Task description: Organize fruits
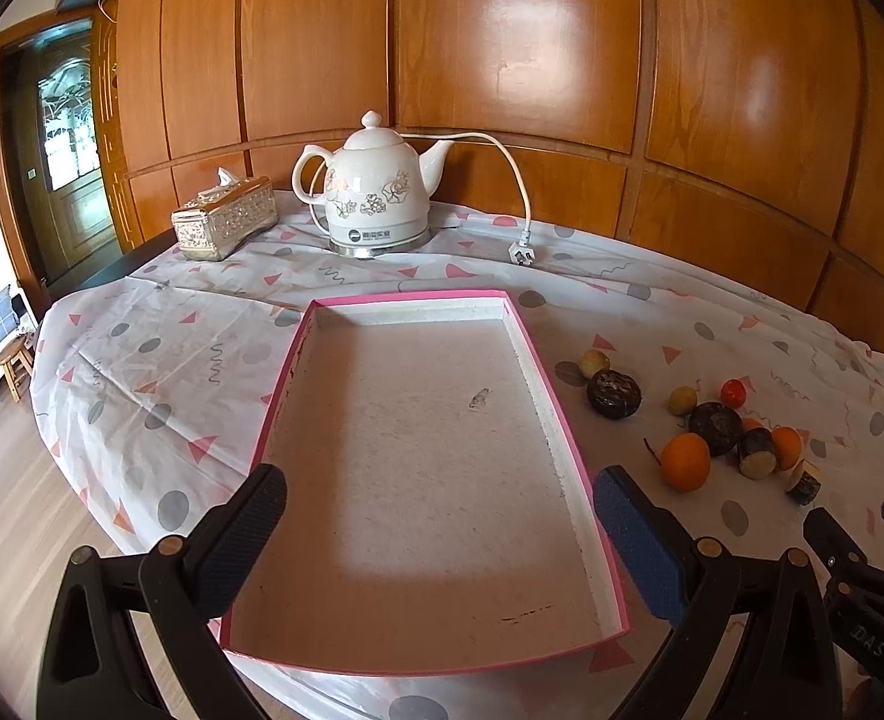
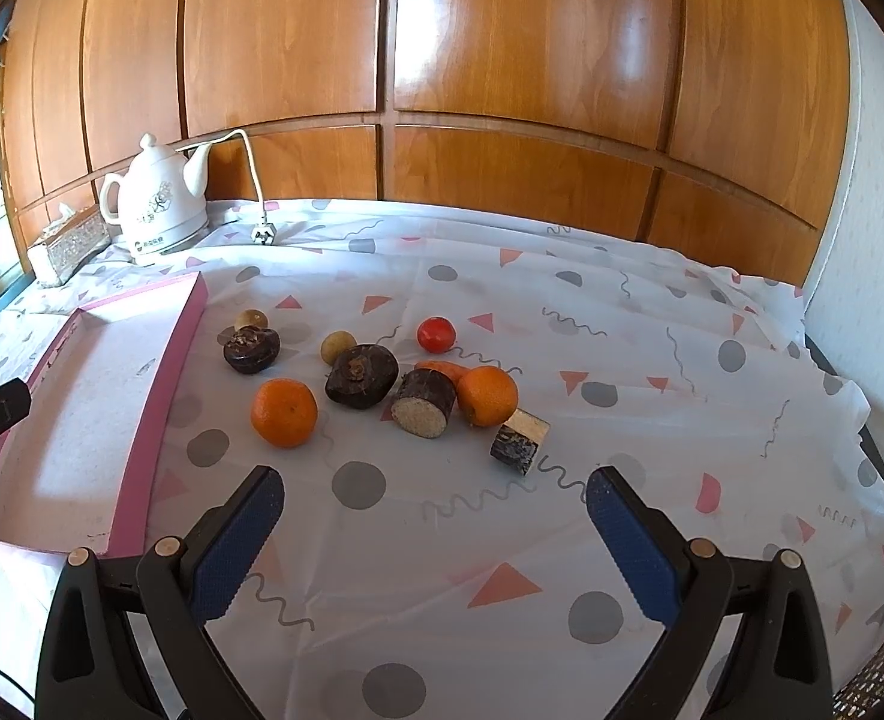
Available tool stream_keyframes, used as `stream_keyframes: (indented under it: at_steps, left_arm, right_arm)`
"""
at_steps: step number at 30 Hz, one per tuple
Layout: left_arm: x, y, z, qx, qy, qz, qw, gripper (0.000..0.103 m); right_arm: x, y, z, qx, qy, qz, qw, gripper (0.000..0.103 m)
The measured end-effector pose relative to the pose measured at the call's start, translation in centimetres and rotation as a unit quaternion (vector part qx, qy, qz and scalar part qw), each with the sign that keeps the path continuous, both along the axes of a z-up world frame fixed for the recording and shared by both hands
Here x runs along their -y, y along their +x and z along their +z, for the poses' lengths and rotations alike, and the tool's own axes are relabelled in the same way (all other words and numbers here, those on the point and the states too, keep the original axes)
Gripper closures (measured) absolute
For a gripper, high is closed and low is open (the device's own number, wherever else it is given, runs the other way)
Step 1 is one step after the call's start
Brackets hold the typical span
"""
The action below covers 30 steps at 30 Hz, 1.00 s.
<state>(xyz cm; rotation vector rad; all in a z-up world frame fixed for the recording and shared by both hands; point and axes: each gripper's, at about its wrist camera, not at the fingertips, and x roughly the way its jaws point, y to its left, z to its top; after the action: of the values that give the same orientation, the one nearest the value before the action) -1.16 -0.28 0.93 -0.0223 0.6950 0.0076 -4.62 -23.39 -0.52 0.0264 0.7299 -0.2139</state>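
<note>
Wood panelling backs the counter (image 2: 562, 312), both grippers' fingers spread wide and empty; the right gripper (image 2: 436, 516) should straddle the nearest orange (image 2: 283, 411) squarely before lifting it into the pink tray (image 1: 322, 360).

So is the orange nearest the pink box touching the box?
Apart. In the right wrist view, patterned tablecloth shows plainly between the orange and the pink box wall.
</note>
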Motion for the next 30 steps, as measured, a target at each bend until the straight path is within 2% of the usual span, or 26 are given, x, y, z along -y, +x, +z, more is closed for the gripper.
stream_keyframes:
  at_steps: [30]
  left_arm:
    - [0.63, -0.68, 0.35, 0.01, -0.002, -0.012, 0.9999, 0.0]
  right_arm:
    - [0.75, -0.48, 0.46, 0.01, 0.001, -0.011, 1.0, 0.0]
